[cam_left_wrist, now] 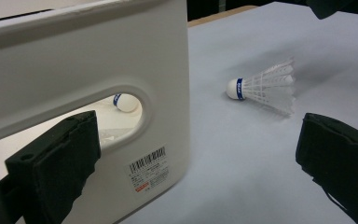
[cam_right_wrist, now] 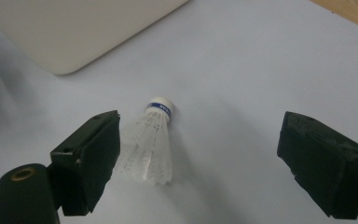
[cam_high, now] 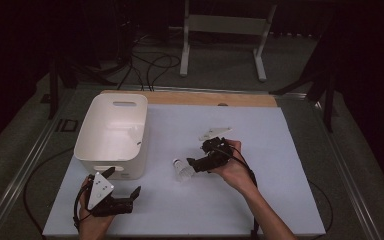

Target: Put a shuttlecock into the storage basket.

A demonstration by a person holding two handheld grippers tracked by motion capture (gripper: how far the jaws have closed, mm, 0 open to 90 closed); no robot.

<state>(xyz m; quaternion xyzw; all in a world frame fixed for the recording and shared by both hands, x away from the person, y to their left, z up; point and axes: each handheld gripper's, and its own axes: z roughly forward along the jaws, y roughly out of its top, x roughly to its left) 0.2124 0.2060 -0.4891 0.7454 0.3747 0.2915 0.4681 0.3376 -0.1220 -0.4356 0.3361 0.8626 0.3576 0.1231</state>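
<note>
Lying on its side on the white table cover (cam_high: 240, 200), the shuttlecock (cam_right_wrist: 154, 142) sits between the wide-spread jaws of the right gripper (cam_right_wrist: 200, 168), nearer the jaw on that view's left, its feather skirt toward the camera and its white cork with the blue band pointing away toward the white plastic bin (cam_right_wrist: 74, 28). Nothing is pinched yet; the jaws stand apart on either side of it. To my eye the next move is a close on the skirt or cork, and the risks are plain: the near jaw could nudge the light shuttlecock and roll it out of line before the far jaw arrives, or a hard squeeze on the skirt could crush the feathers. The left gripper (cam_left_wrist: 196, 172) is also spread and holds nothing, with the bin's wall and handle slot just ahead of one jaw. Through that slot (cam_left_wrist: 121, 109) a second shuttlecock (cam_left_wrist: 125, 102) shows inside the bin. Count: two shuttlecocks, one on the cover and one in the bin; one bin; two grippers.
</note>
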